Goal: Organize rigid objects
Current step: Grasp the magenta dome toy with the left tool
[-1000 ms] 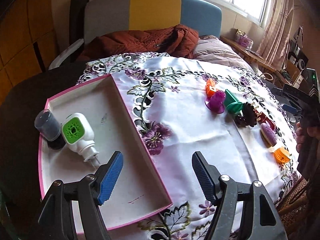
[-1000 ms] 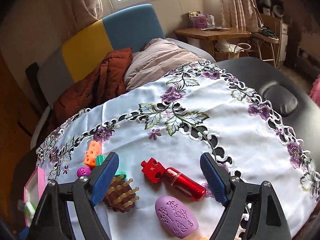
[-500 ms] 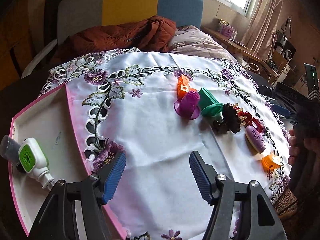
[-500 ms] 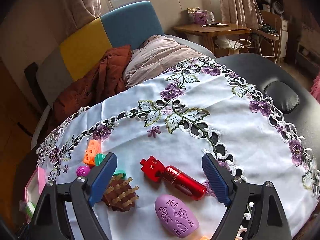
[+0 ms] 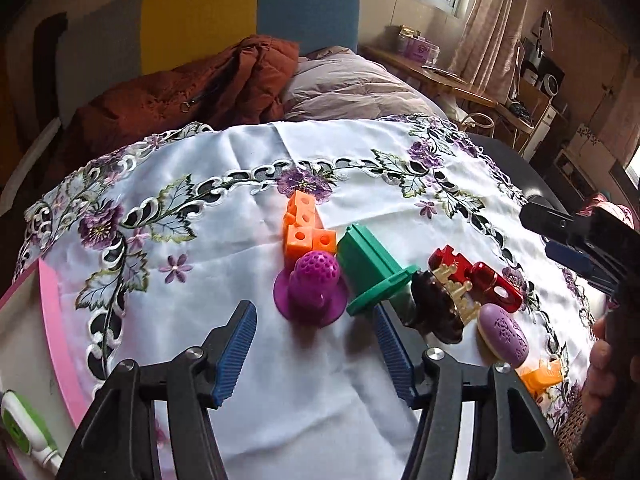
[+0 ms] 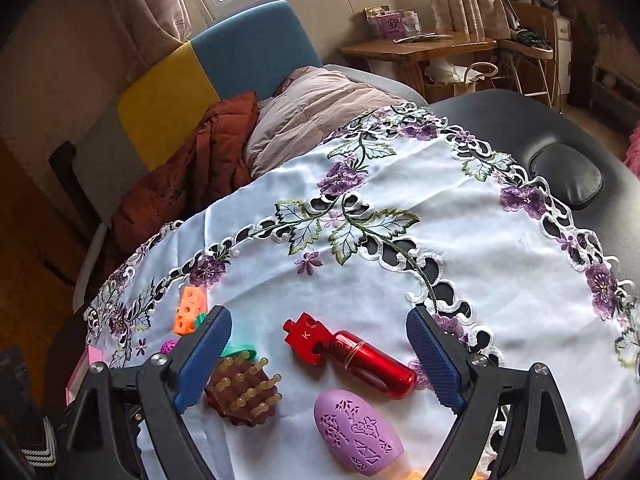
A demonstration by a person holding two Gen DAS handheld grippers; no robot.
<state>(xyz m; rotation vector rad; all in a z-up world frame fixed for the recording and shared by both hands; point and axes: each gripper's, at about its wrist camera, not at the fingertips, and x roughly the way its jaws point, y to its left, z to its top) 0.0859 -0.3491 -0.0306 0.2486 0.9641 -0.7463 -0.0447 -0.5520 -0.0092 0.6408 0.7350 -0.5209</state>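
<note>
On the embroidered white cloth [image 5: 224, 216] lies a row of small objects: an orange block cluster [image 5: 305, 228], a purple knobbed toy on a round base [image 5: 313, 285], a green piece [image 5: 370, 270], a brown massage brush [image 5: 438, 312], a red cylinder [image 5: 482, 280] and a lilac oval [image 5: 505, 334]. My left gripper [image 5: 316, 352] hovers just short of the purple toy, jaws closing, nothing between them. My right gripper [image 6: 320, 360] is opening above the red cylinder [image 6: 352, 354], with the brush [image 6: 244, 394] and lilac oval [image 6: 356, 436] below; its pads touch nothing.
A pink-rimmed white tray [image 5: 56, 320] sits at the left edge, with a white and green bottle [image 5: 24, 428] in it. An orange piece [image 5: 542, 376] lies near a person's hand [image 5: 600, 364]. A brown jacket [image 5: 192, 92] and pillow lie beyond the cloth.
My left gripper has swung right, away from the tray toward the row of objects, and its jaws have narrowed. The right gripper stays over the red cylinder, its jaws slightly wider.
</note>
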